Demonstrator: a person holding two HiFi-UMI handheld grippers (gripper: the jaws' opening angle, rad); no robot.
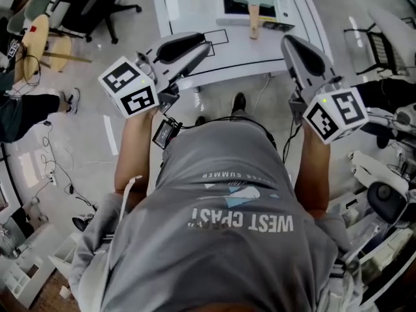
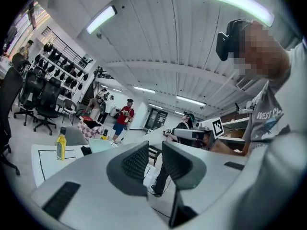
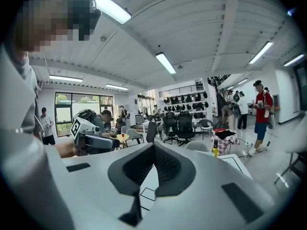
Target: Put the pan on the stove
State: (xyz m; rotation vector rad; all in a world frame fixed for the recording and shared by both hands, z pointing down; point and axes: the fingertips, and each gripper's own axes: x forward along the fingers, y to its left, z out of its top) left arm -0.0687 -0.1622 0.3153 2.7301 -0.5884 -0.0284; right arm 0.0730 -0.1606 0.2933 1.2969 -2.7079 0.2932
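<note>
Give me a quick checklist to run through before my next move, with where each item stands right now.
1. Left gripper empty: ok, jaws together on nothing.
2. Right gripper empty: ok, jaws together on nothing.
3. Grippers aimed down at the table: not ok, both point roughly level.
4. Pan found: cannot tell; only a wooden handle shows on the table.
5. Stove found: cannot tell.
</note>
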